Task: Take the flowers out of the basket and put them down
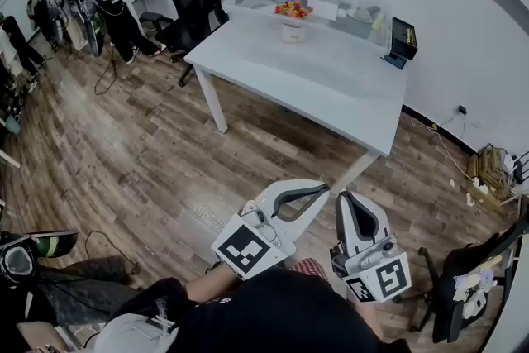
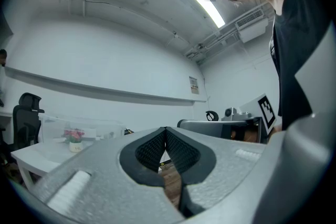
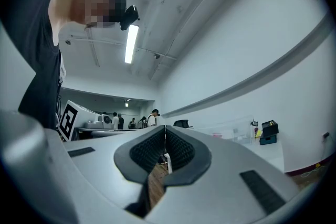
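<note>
We log nothing done: flowers (image 1: 293, 10), seemingly in their basket (image 1: 292, 32), sit on the surface (image 1: 314, 83) at 12 o'clock. On left gripper (image 1: 324, 190) and right gripper (image 1: 344, 197), fingers (image 2: 149, 152) pressed together, empty.

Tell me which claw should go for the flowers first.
Left, narrowly. The left claw and right claw are both shut, empty and far from the table; the flowers in the basket lie slightly to the left claw's side in the head view.
</note>
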